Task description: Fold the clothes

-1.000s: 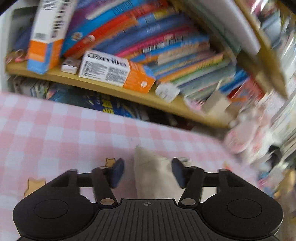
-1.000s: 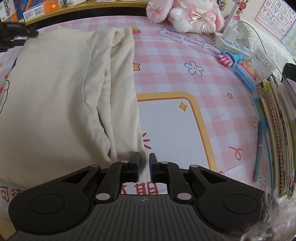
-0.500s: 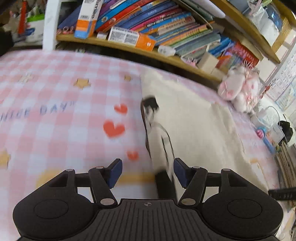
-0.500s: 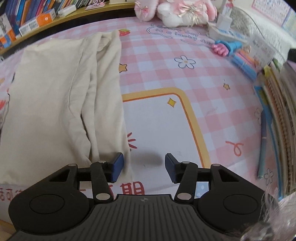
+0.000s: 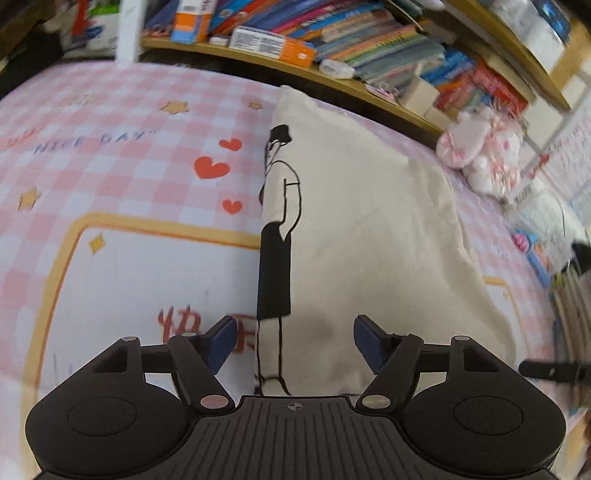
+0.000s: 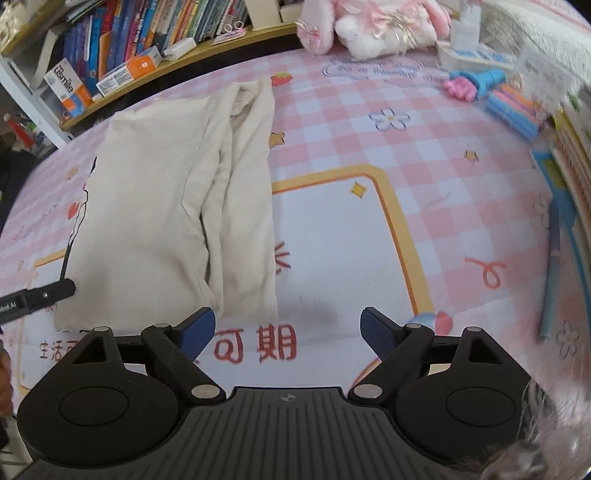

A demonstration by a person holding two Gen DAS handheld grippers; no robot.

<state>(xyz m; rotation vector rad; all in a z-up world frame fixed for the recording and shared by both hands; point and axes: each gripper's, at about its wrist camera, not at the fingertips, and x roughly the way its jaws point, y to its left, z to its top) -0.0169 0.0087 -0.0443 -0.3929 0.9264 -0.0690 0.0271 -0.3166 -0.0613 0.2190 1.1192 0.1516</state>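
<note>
Both the left tongs (image 5: 294, 341) and right tongs (image 6: 287, 330) are held apart, empty, above the folded shirt (image 6: 177, 206) on the bench (image 6: 424, 177).

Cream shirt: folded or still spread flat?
Partly folded. The shirt lies as a long narrow strip, its right side doubled inward with layered edges; no sleeve sticks out. Not yet folded lengthwise.

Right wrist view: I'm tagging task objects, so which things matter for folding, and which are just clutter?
Job:
cream T-shirt
left gripper
right gripper

Lying about:
plush bunny
toothpaste box
blue pen
pink-and-blue toy
</note>
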